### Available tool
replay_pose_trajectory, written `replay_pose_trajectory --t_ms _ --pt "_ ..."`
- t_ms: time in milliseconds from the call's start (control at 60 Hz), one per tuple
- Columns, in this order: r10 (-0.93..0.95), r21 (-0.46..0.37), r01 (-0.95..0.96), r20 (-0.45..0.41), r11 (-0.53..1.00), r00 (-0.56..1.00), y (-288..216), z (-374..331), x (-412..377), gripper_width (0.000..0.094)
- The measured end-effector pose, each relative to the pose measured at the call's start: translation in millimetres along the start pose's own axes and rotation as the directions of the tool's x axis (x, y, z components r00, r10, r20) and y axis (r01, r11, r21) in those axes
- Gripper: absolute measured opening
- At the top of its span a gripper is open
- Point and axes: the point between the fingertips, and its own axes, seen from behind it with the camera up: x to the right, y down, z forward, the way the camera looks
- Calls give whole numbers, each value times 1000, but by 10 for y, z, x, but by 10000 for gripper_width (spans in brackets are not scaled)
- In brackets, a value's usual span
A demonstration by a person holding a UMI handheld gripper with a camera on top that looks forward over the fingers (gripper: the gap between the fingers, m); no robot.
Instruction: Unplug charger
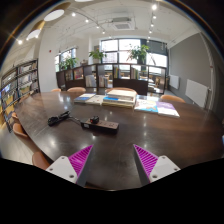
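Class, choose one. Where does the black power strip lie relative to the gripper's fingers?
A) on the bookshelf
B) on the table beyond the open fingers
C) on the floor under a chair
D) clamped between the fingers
B: the power strip rests on the dark table, well beyond the open fingers of the gripper, which hold nothing.

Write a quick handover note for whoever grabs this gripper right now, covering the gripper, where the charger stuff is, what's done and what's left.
Gripper: open, holding nothing, raised above the dark table.
Power strip: lies on the table ahead of the fingers and somewhat left, well beyond them. A black cable bundle sits further left of it.
Done: nothing visible; the gripper has not reached the strip.
Left: approach the strip, find the charger (too small to tell which plug it is), grip it and pull it out.
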Motion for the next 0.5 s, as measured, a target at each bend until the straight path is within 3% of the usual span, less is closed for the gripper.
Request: replay_pose_trajectory --t_ms 267,500 --pt "6 -67 -6 3 998 1000 -191 1305 -956 782" --pt "58 -78 -66 -102 995 993 -364 2446 -979 748"
